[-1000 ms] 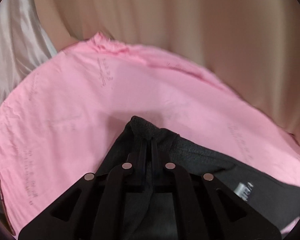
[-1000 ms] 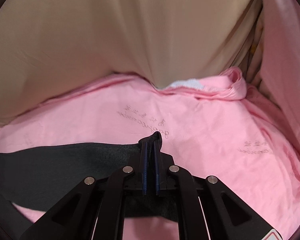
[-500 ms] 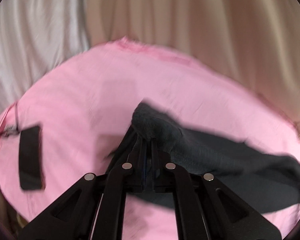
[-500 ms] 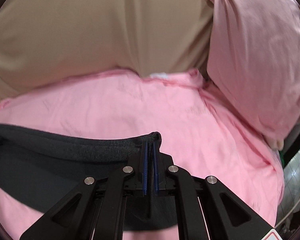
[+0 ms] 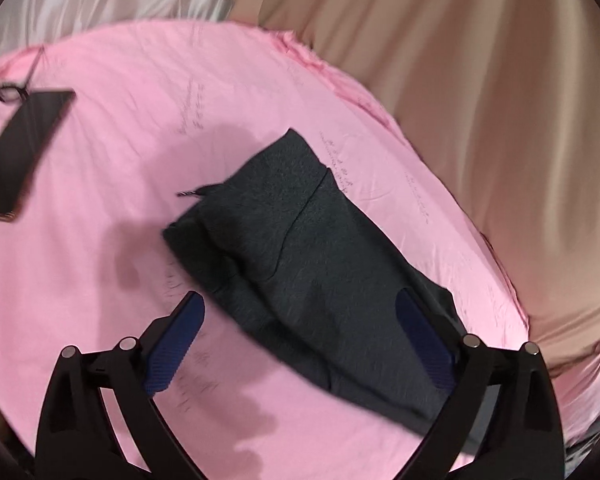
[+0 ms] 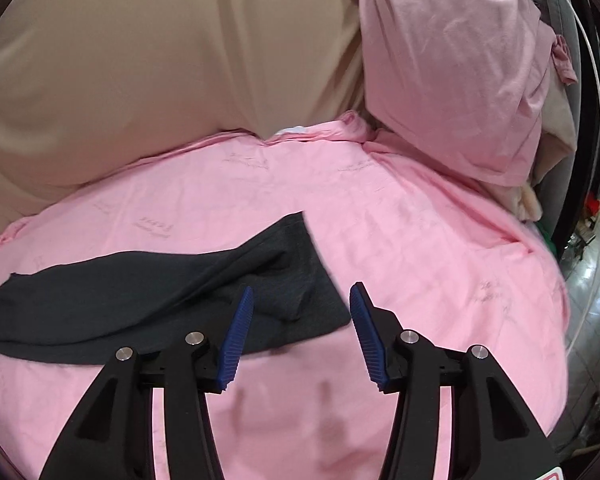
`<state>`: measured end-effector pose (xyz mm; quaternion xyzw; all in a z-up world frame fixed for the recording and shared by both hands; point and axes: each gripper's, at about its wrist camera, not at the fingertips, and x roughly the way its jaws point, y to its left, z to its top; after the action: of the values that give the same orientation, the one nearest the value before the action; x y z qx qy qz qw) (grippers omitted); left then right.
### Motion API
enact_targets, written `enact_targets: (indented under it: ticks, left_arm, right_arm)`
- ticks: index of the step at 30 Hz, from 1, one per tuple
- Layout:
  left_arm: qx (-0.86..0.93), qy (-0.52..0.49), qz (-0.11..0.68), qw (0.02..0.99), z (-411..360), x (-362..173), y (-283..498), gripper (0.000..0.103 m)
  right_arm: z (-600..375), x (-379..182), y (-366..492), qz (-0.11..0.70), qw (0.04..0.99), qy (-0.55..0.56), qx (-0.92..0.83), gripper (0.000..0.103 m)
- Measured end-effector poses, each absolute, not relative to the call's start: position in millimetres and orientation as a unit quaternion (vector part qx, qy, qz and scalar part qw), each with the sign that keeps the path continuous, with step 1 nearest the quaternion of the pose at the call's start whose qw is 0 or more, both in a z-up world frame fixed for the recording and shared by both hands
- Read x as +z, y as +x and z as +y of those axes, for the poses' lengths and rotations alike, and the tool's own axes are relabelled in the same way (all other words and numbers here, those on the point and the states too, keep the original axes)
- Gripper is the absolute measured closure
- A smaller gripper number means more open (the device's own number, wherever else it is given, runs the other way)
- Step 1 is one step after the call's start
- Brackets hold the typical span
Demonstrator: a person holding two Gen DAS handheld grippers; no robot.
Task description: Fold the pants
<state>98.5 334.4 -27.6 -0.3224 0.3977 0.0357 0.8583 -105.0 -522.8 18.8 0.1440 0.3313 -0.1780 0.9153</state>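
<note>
The dark grey pants (image 5: pixel 300 248) lie on the pink sheet (image 5: pixel 112 168), running from the middle toward the lower right in the left wrist view, a drawstring end poking out at their left. My left gripper (image 5: pixel 300 304) hovers above them, jaws opening wide, blue pads apart and pressing on nothing. In the right wrist view the pants (image 6: pixel 148 292) stretch from the left edge to the centre. My right gripper (image 6: pixel 302 292) sits over their right end, jaws opening, with cloth below the gap but not pinched.
A black phone (image 5: pixel 22 148) lies on the sheet at the left, with a cord beside it. Beige fabric (image 6: pixel 140 60) backs the bed. A pink pillow (image 6: pixel 452 68) leans at the right, with clutter and a white cable past the bed's edge.
Both grippers were shut on the pants and carried them across the sheet. Both have let go, jaws now apart, and the pants lie flat on the sheet.
</note>
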Motion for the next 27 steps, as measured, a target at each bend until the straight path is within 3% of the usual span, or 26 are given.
enact_targets:
  ticks: [1, 3, 4, 5, 9, 13, 19, 23, 25, 27]
  left_arm:
    - [0.029, -0.337, 0.403, 0.85, 335.2, -33.9, 109.5, 0.014]
    - [0.019, -0.345, 0.412, 0.843, 335.2, -39.7, 122.5, 0.053]
    - [0.024, -0.337, 0.424, 0.84, 334.3, -39.7, 129.1, 0.089]
    - [0.03, -0.33, 0.428, 0.841, 335.3, -37.3, 130.5, 0.096]
    - [0.034, -0.341, 0.406, 0.847, 354.0, -17.9, 100.5, 0.096]
    - [0.06, -0.34, 0.452, 0.822, 366.0, -50.9, 94.8, 0.096]
    - [0.075, -0.335, 0.459, 0.819, 359.4, -63.5, 102.5, 0.096]
    - [0.08, -0.322, 0.468, 0.819, 357.2, -65.7, 107.0, 0.096]
    - [0.081, -0.321, 0.472, 0.817, 359.2, -64.6, 111.6, 0.096]
    - [0.075, -0.32, 0.471, 0.819, 362.8, -54.3, 116.0, 0.096]
  right_arm:
    - [-516.8, 14.9, -104.5, 0.334, 0.915, 0.153, -0.169, 0.053]
    - [-505.1, 5.5, -103.0, 0.34, 0.913, 0.163, -0.155, 0.053]
    - [-500.0, 2.2, -102.1, 0.342, 0.913, 0.166, -0.149, 0.053]
    - [-494.9, -0.8, -101.2, 0.344, 0.912, 0.167, -0.146, 0.053]
    - [-487.4, -5.2, -110.2, 0.343, 0.91, 0.2, -0.123, 0.053]
    - [-495.1, -10.3, -106.9, 0.342, 0.899, 0.25, -0.11, 0.053]
    - [-507.2, 6.0, -51.4, 0.352, 0.885, 0.28, -0.12, 0.053]
    - [-525.7, -23.8, 1.3, 0.407, 0.843, 0.309, -0.164, 0.053]
    - [-530.2, -33.5, 24.0, 0.425, 0.835, 0.305, -0.17, 0.101]
    - [-531.0, -6.7, 25.4, 0.381, 0.856, 0.32, -0.143, 0.099]
